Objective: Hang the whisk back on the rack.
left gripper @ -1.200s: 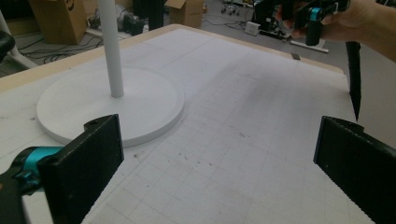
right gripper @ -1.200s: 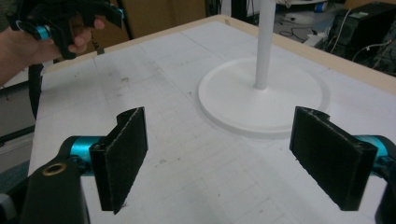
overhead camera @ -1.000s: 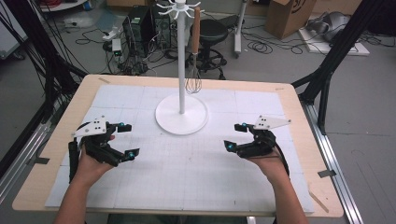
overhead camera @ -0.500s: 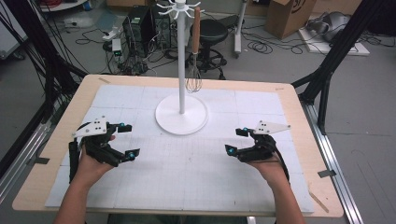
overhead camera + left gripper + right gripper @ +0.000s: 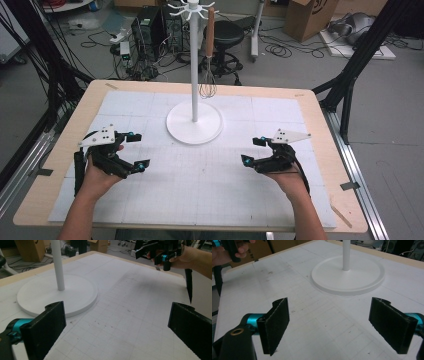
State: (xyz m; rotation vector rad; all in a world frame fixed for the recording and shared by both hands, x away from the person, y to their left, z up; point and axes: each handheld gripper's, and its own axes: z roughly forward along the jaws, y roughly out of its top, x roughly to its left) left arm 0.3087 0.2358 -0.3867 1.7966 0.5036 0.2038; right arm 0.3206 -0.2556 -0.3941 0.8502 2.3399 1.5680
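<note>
From the high view, a white stand (image 5: pixel 194 120) sits mid-surface (image 5: pixel 310 107) with a whisk (image 5: pixel 208 75) hanging from its top hooks; the left tool (image 5: pixel 134 151) and right tool (image 5: pixel 252 151) rest either side, both spread wide and empty.

The left gripper view adds dark smudges on the gridded mat (image 5: pixel 130 302).

The right gripper view shows the stand's round base. No writing is legible.

Even, bright overhead light, soft shadows on the table (image 5: pixel 60 150); slightly soft, grainy focus.
</note>
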